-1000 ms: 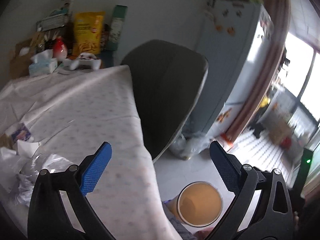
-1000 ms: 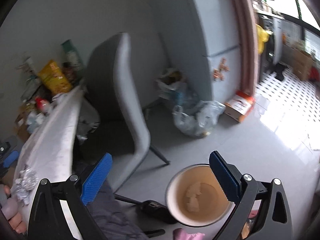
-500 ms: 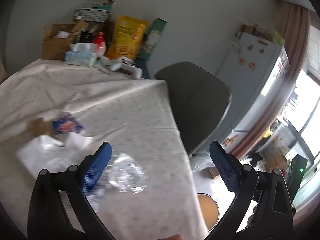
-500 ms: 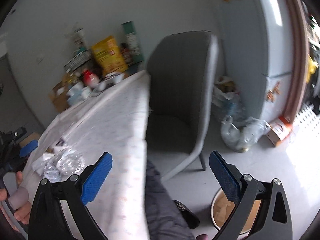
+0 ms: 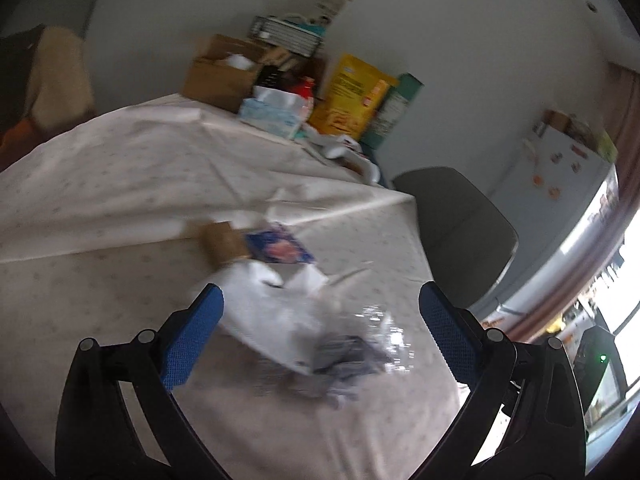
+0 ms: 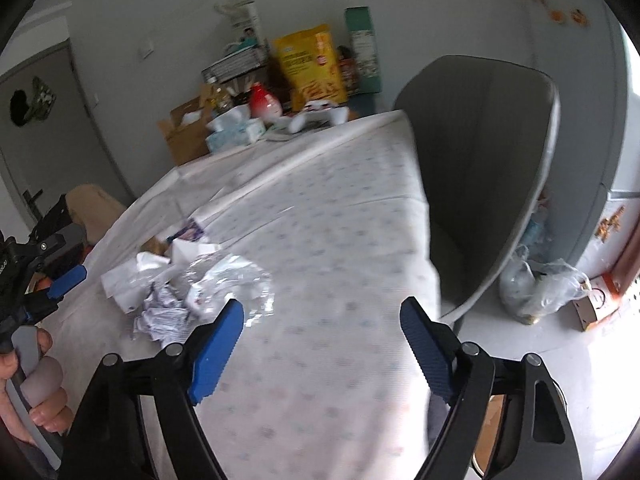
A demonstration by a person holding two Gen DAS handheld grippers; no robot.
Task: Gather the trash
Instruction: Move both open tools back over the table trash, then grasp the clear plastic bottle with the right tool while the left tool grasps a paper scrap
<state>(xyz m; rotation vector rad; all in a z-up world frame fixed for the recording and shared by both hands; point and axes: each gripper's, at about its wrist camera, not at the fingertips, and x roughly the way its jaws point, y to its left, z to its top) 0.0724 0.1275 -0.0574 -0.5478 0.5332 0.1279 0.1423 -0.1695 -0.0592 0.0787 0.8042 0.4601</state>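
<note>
My left gripper (image 5: 320,332) hangs over the table (image 5: 100,184) with its jaws spread wide and nothing between them. Low in the centre of the left wrist view, framed by the two blue pads, lies the trash pile (image 5: 320,320): white paper, a crumpled clear plastic wrapper (image 5: 384,336) to the right of it and a dark printed scrap beneath, all blurred. Just above the pile sit a blue printed packet (image 5: 280,248) and a brown cardboard piece (image 5: 222,242) touching its left side.

My right gripper (image 6: 322,344) also has its jaws wide apart and holds nothing; bare tablecloth shows between the pads. In the right wrist view the same trash pile (image 6: 192,284) sits left of centre, beyond and beside the left pad, and my left gripper (image 6: 64,280) shows at the far left edge, near the pile, with my left hand (image 6: 36,392) on its handle in the lower left corner.

At the far end of the table, in the upper middle of both views, stand a cardboard box (image 5: 220,76), a tissue pack (image 5: 272,114), a yellow bag (image 5: 352,100) and a green carton (image 5: 396,108). A grey chair (image 6: 488,168) fills the right of centre, pushed against the table edge, and a clear plastic bag (image 6: 536,284) lies on the floor to its right.
</note>
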